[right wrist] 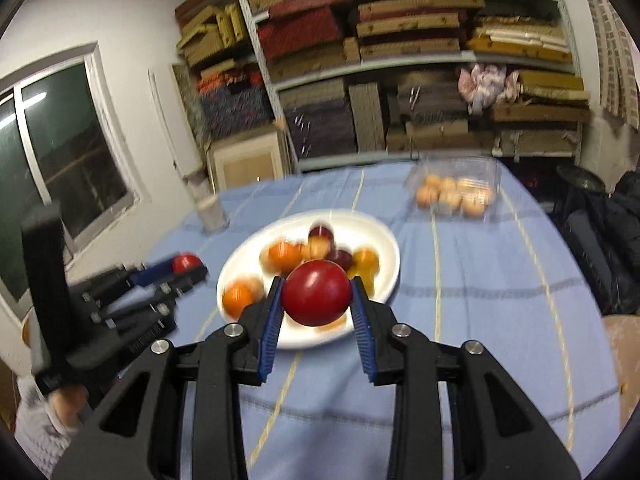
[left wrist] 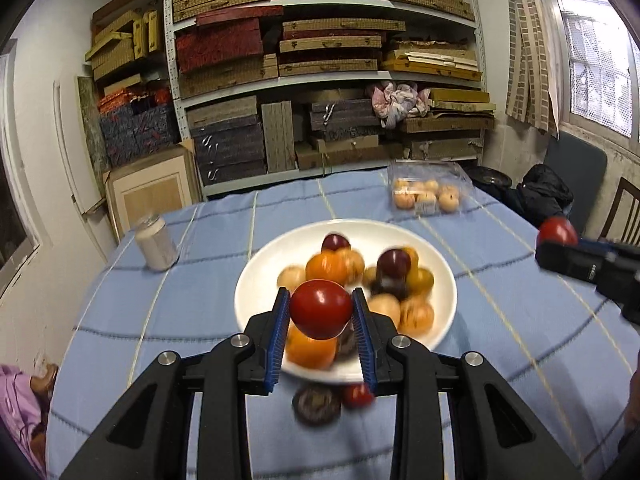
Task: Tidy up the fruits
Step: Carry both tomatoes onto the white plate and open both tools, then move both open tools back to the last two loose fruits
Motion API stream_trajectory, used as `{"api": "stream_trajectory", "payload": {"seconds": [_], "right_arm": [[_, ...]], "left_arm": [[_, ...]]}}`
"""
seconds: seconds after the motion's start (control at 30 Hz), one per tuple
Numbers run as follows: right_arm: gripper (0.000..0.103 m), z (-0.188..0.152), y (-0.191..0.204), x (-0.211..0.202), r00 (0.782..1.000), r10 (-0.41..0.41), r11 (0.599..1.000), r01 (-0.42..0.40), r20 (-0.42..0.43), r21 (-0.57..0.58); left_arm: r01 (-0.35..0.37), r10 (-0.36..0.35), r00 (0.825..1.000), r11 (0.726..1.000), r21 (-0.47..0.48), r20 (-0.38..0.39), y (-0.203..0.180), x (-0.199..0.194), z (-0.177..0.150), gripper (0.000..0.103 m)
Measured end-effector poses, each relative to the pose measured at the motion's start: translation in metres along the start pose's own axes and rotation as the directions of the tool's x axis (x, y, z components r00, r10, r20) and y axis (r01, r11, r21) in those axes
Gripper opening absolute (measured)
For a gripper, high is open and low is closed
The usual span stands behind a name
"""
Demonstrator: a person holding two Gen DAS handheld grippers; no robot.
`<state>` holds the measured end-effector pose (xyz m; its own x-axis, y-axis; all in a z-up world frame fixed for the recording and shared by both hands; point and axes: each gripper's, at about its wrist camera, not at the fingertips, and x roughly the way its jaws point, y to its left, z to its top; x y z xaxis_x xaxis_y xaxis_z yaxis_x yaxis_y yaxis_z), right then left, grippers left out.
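My left gripper [left wrist: 321, 312] is shut on a red tomato [left wrist: 320, 309], held above the near rim of a white plate [left wrist: 260, 276] piled with orange, yellow and dark red fruits. My right gripper [right wrist: 317, 300] is shut on a second red tomato [right wrist: 317, 293], also raised over the near side of the white plate [right wrist: 384, 240]. From the left wrist view, the right gripper [left wrist: 560, 240] with its tomato [left wrist: 557, 230] shows at the right edge. The left gripper [right wrist: 188, 266] appears at the left of the right wrist view. A dark fruit [left wrist: 317, 404] and a small red fruit [left wrist: 357, 395] lie on the cloth below the plate.
A clear plastic box [left wrist: 428, 192] of pale orange fruits sits at the far right of the blue checked tablecloth [left wrist: 200, 240]. A white can [left wrist: 157, 243] stands at the far left. Shelves of stacked boxes [left wrist: 320, 80] fill the back wall. A dark chair [left wrist: 620, 208] stands to the right.
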<state>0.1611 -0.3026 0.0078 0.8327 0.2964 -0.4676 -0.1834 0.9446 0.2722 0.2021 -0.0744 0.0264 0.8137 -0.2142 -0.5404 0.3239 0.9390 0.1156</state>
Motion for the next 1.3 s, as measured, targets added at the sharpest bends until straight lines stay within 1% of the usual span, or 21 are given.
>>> {"api": "stream_trajectory", "payload": {"seconds": [0.1,0.17,0.23,0.37,0.5,0.63,0.73,0.83,0.87,0.9,0.97,1.03,1.13,1.2,1.3], "right_arm": [[0.032,0.021,0.002,0.012,1.0,0.005,1.0,-0.005,0.027,0.004],[0.032,0.031,0.004,0.025,1.0,0.011,1.0,-0.012,0.027,0.009],[0.032,0.037,0.006,0.046,1.0,0.011,1.0,-0.012,0.01,0.009],[0.032,0.035,0.01,0.089,0.999,-0.006,1.0,0.005,-0.046,-0.008],[0.032,0.025,0.01,0.138,0.991,-0.039,0.999,0.035,-0.124,-0.037],[0.032,0.016,0.005,0.166,0.984,-0.073,0.997,0.066,-0.164,-0.049],[0.032,0.011,0.0,0.176,0.98,-0.087,0.996,0.079,-0.179,-0.05],[0.033,0.01,0.0,0.177,0.979,-0.102,0.994,0.091,-0.174,-0.066],[0.034,0.01,0.001,0.177,0.98,-0.105,0.993,0.094,-0.171,-0.072],[0.036,0.009,0.002,0.177,0.98,-0.107,0.992,0.094,-0.168,-0.083],[0.048,0.007,0.007,0.177,0.98,-0.109,0.991,0.094,-0.168,-0.098],[0.054,0.007,0.008,0.176,0.981,-0.111,0.989,0.094,-0.162,-0.11],[0.056,0.007,0.011,0.173,0.981,-0.12,0.987,0.101,-0.152,-0.127],[0.059,0.008,0.011,0.168,0.983,-0.119,0.987,0.101,-0.142,-0.125],[0.061,0.012,0.009,0.158,0.986,-0.114,0.988,0.1,-0.122,-0.115]], "left_arm": [[0.01,-0.01,1.0,1.0,-0.008,-0.007,-0.002,0.019,0.011,0.031],[0.014,-0.014,1.0,1.0,-0.012,-0.018,-0.004,0.034,0.015,0.031],[0.007,-0.007,0.999,1.0,-0.011,-0.031,-0.004,0.05,0.017,0.031],[-0.004,0.003,0.998,1.0,-0.009,-0.066,-0.004,0.08,0.015,0.031],[-0.011,0.01,0.995,1.0,-0.012,-0.096,0.002,0.103,0.011,0.031],[-0.016,0.013,0.993,1.0,-0.026,-0.116,0.009,0.12,0.006,0.033],[-0.011,0.009,0.993,1.0,-0.017,-0.118,0.011,0.123,0.006,0.038],[-0.019,0.018,0.993,1.0,-0.011,-0.117,0.008,0.127,0.005,0.048],[-0.015,0.013,0.992,1.0,-0.012,-0.122,0.008,0.128,0.005,0.06],[-0.012,0.01,0.992,1.0,-0.015,-0.127,0.009,0.129,0.005,0.066],[-0.012,0.01,0.991,1.0,-0.015,-0.132,0.008,0.131,0.003,0.07],[-0.014,0.012,0.991,1.0,-0.012,-0.136,0.008,0.132,0.002,0.072],[-0.006,0.003,0.99,1.0,-0.018,-0.14,0.009,0.133,0.002,0.074],[-0.006,0.003,0.991,1.0,-0.023,-0.136,0.011,0.131,0.002,0.085],[-0.013,0.011,0.993,1.0,-0.019,-0.12,0.01,0.123,0.003,0.087]]}}
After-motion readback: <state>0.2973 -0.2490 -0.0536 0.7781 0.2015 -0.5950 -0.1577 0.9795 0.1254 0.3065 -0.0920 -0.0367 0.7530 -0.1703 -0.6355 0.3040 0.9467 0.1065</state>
